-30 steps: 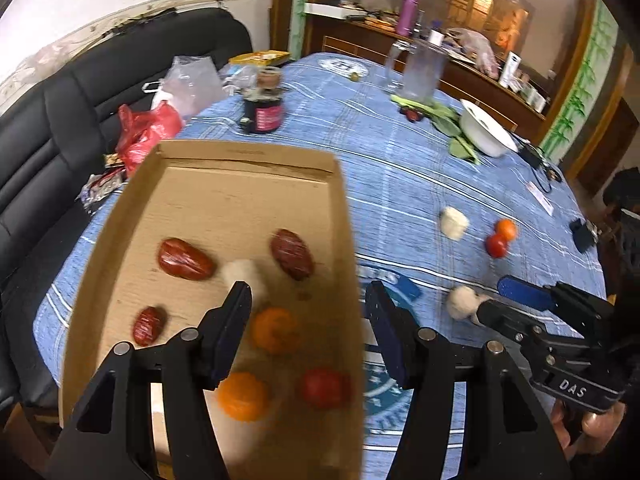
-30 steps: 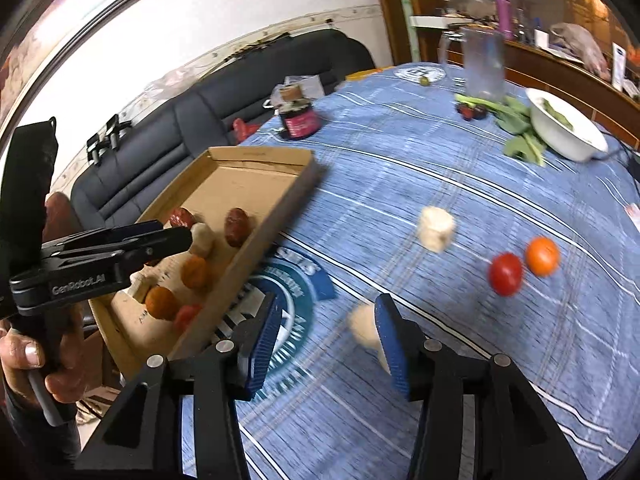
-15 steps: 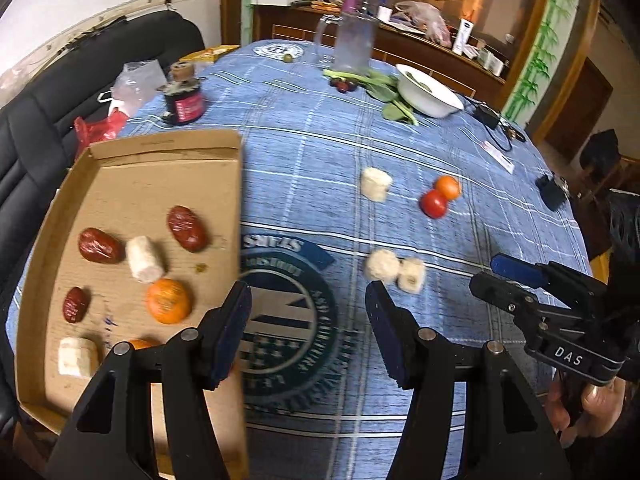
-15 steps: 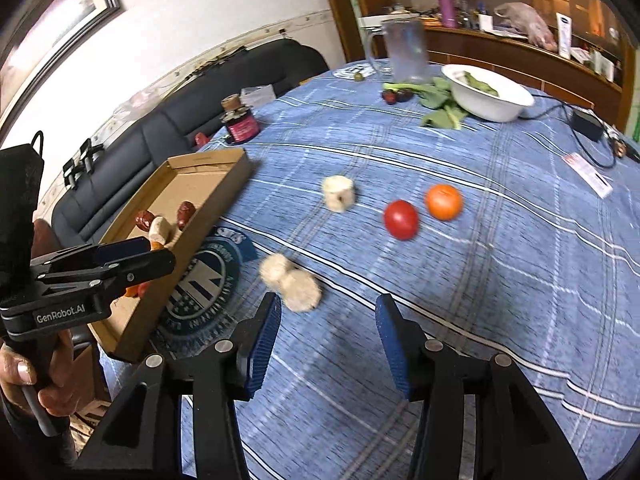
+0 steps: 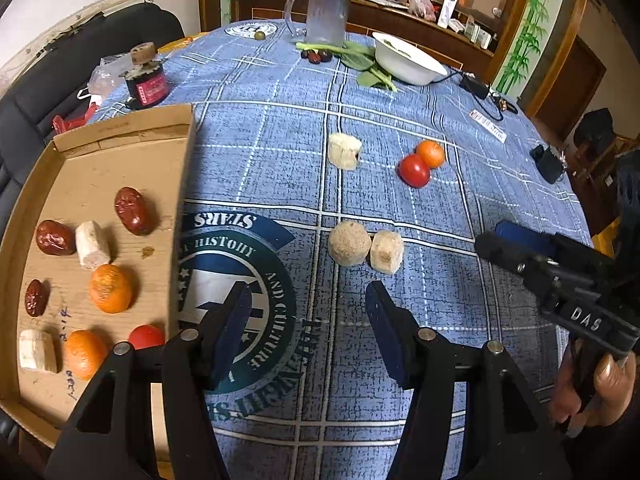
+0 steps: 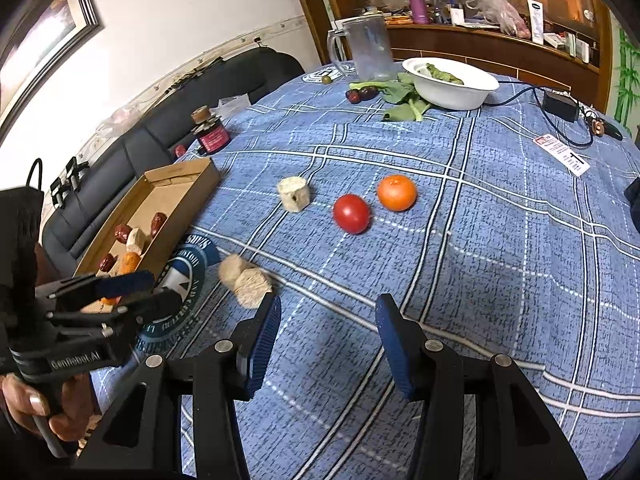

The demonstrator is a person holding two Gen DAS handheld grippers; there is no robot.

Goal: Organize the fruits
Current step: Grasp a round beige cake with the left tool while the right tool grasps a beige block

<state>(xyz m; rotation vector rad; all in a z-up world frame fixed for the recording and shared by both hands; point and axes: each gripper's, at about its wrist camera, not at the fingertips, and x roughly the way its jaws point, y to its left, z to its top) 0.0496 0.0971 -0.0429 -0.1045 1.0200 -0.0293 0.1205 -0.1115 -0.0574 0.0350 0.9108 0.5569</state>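
Both hand-held grippers have swung off the cardboard tray [image 5: 100, 136]; left hand-held gripper [image 5: 308, 328] and right hand-held gripper [image 6: 328, 344] gape empty, two pale fruit chunks [image 5: 364, 246] at twelve o'clock.

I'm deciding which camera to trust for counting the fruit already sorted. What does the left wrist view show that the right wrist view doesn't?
Only the left wrist view lays the cardboard tray open from above: three red dates, two pale chunks, two oranges and a tomato. Only the right wrist view shows the framed picture on the wall and the left gripper in front of the tray, hiding its near end. Both share the loose tomato, orange and three pale chunks on the blue tablecloth, plus the white bowl and glass mug.
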